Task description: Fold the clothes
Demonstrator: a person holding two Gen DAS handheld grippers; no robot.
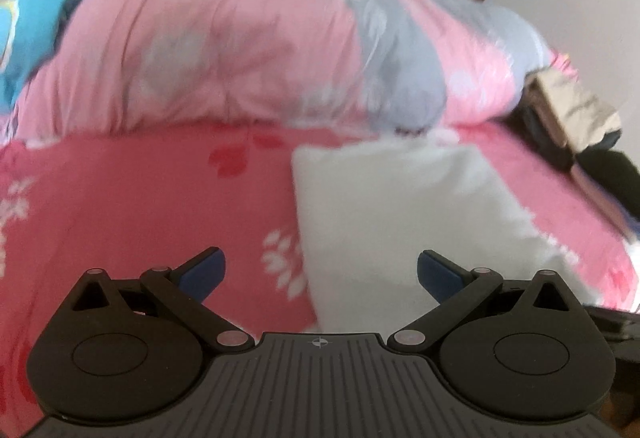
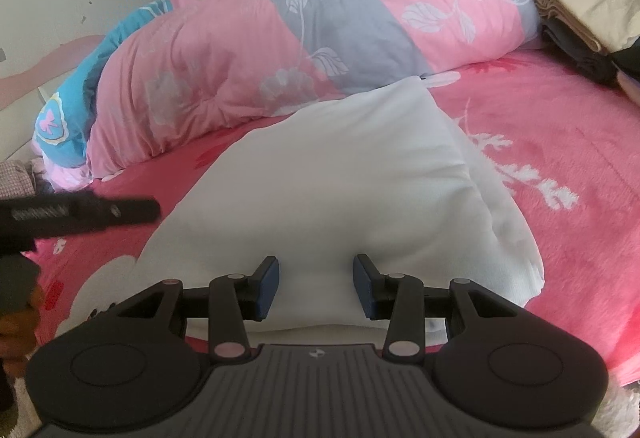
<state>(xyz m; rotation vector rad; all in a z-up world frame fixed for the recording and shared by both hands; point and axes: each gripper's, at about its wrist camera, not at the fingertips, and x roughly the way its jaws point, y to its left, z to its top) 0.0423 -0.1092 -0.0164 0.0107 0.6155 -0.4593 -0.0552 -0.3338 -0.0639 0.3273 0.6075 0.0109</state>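
- The right gripper [image 2: 316, 288] sits at the near edge of the white garment [image 2: 340, 174], its jaws partly apart with a raised fold of the white cloth between the blue pads [image 2: 267, 290]; whether the pads actually press the cloth cannot be told.
- The left gripper [image 1: 321, 275] hangs released, jaws spread wide with nothing between them, over the near left edge of the white garment [image 1: 404, 214] and the bedsheet beside it.
- In the right wrist view the left gripper [image 2: 80, 212] shows as a dark bar just left of the garment, apart from it.
- The white garment lies folded on the pink flowered bedsheet [image 2: 568, 142].
- Behind the garment a rolled pink and grey quilt [image 2: 320, 38] runs across the bed.
- To the garment's far right, against the quilt's end, a stack of folded clothes [image 2: 580, 14] rests, beige on top of dark.
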